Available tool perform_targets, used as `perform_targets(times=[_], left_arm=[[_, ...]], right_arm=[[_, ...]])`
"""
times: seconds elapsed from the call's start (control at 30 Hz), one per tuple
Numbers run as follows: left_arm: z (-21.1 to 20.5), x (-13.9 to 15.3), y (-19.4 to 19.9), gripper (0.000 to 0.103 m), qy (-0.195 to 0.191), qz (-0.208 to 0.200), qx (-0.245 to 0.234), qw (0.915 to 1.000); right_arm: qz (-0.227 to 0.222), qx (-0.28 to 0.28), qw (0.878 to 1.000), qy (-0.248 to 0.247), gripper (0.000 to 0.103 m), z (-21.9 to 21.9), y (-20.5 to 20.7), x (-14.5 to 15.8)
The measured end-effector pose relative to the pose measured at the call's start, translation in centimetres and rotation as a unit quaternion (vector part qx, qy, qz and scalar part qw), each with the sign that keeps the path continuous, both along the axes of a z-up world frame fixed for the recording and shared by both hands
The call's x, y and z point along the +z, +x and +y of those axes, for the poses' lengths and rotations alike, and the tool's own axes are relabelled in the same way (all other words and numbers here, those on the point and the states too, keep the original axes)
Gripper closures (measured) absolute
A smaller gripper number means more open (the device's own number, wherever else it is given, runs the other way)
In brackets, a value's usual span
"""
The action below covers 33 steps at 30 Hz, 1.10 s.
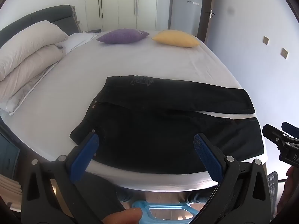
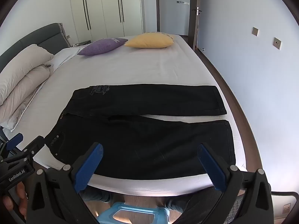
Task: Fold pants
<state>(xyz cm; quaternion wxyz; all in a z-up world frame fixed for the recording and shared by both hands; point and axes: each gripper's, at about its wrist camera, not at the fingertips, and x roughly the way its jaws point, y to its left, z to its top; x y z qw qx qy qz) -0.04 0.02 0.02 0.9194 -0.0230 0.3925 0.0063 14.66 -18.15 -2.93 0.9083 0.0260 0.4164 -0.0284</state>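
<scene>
Black pants (image 1: 158, 123) lie flat on the white bed (image 1: 130, 65), waist to the left, both legs running right with a narrow gap between them. They also show in the right wrist view (image 2: 149, 130). My left gripper (image 1: 145, 140) is open and empty, held above the near edge of the pants by the waist. My right gripper (image 2: 149, 149) is open and empty above the near leg. The right gripper's side shows at the left view's right edge (image 1: 282, 140); the left gripper shows at the right view's left edge (image 2: 18, 153).
A purple pillow (image 1: 123, 35) and a yellow pillow (image 1: 175, 38) lie at the far side of the bed. A folded beige duvet (image 1: 28, 59) sits at the left. A blue stool (image 2: 130, 214) stands on the floor below. A wall (image 2: 261, 93) runs along the right.
</scene>
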Motion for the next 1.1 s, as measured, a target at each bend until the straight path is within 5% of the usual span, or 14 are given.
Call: perform_targets(times=[1.1], left_arm=[[0.1, -0.7, 0.0, 0.0, 0.002, 0.007, 0.0, 1.0]], right_arm=[[0.006, -0.007, 1.0, -0.006, 0.0, 0.2, -0.6, -0.9]])
